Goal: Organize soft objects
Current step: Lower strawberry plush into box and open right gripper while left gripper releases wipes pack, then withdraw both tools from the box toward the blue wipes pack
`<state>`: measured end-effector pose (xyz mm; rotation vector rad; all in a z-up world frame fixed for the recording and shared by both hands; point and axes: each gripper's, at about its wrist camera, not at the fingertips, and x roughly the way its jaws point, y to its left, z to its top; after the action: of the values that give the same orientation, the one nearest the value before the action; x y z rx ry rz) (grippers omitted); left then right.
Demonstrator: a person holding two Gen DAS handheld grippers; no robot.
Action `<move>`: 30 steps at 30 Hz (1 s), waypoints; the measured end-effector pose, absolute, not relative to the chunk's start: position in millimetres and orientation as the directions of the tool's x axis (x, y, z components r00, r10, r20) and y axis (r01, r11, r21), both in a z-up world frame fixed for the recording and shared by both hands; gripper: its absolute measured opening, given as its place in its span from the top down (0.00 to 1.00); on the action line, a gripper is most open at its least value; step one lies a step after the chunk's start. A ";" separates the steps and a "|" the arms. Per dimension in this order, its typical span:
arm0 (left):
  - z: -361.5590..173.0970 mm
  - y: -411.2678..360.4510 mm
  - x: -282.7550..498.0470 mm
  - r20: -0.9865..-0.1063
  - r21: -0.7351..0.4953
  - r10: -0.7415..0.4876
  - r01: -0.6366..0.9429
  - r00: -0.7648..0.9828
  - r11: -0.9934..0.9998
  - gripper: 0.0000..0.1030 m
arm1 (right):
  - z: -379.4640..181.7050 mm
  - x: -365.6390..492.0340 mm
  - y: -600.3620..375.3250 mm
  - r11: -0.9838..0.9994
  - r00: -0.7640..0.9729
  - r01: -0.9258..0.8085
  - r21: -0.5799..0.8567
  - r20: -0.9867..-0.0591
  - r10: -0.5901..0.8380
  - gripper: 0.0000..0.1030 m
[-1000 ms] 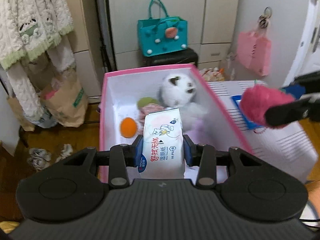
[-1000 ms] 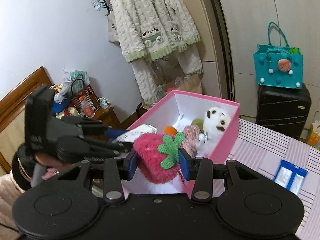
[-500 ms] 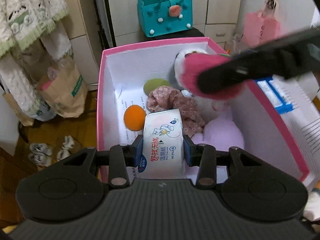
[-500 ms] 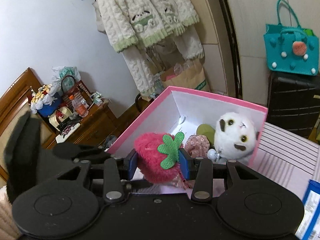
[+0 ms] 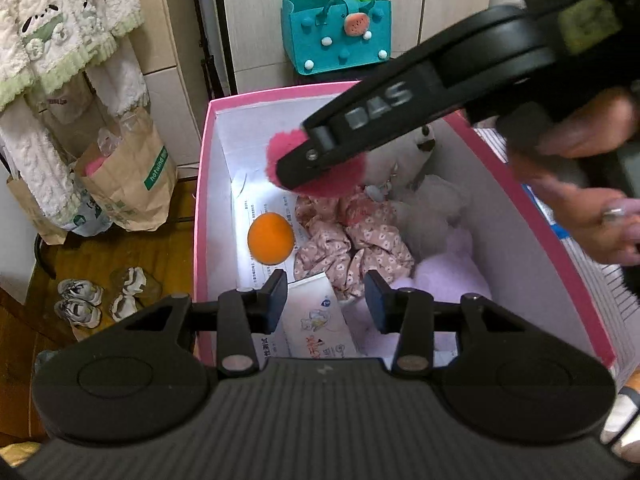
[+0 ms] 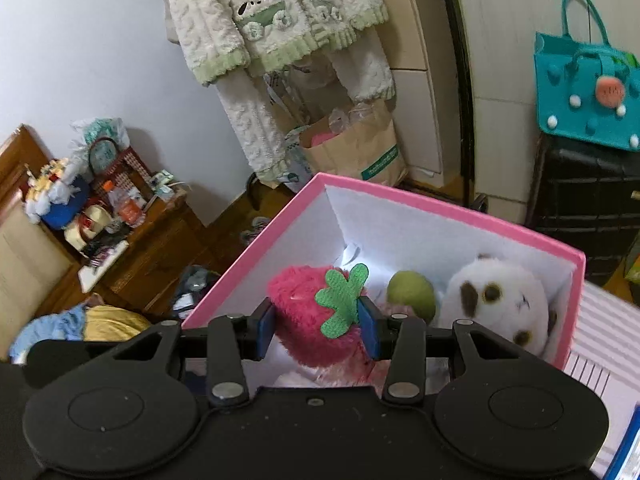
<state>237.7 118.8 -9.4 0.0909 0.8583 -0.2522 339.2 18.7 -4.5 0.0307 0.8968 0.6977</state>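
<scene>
A pink box (image 5: 202,200) holds an orange ball (image 5: 270,238), a floral cloth (image 5: 352,236), a lilac plush (image 5: 444,276) and a white spotted plush (image 6: 496,304). My left gripper (image 5: 326,300) hangs over the box's near end. Its jaws are opening, and the white wipes pack (image 5: 316,324) lies tilted between them, clear of the right pad. My right gripper (image 6: 318,332) is shut on a pink strawberry plush (image 6: 304,312) over the box (image 6: 440,204). In the left wrist view the strawberry plush (image 5: 280,152) hangs above the box's far part.
A person's hand (image 5: 580,184) holds the right gripper at the box's right side. A green ball (image 6: 412,296) lies by the white plush. Beyond the box are a paper bag (image 5: 132,176), a teal bag (image 5: 340,40) and shoes (image 5: 80,300). A striped cloth (image 6: 600,332) covers the table.
The left jaws have parted and the wipes pack has dropped and tilted into the box. The right gripper has carried the strawberry plush further left and lower over the box.
</scene>
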 end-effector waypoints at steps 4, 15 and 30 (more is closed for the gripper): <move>-4.4 122.1 234.5 -0.744 -0.035 -0.192 0.249 0.640 0.968 0.58 | -5.4 348.7 28.5 0.794 0.449 -0.543 0.274 -0.704 0.550 0.50; 14.6 129.7 211.9 -0.695 -0.021 -0.196 0.253 0.692 0.967 0.53 | 12.1 327.5 6.4 0.795 0.476 -0.535 0.287 -0.674 0.564 0.46; 46.6 135.6 178.6 -0.685 -0.022 -0.213 0.273 0.696 0.962 0.49 | 68.3 236.8 -45.5 0.768 0.482 -0.580 0.271 -0.646 0.592 0.46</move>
<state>178.6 135.6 46.6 0.0839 0.7535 -0.2710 236.8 -45.5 68.3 0.0165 0.7941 0.7146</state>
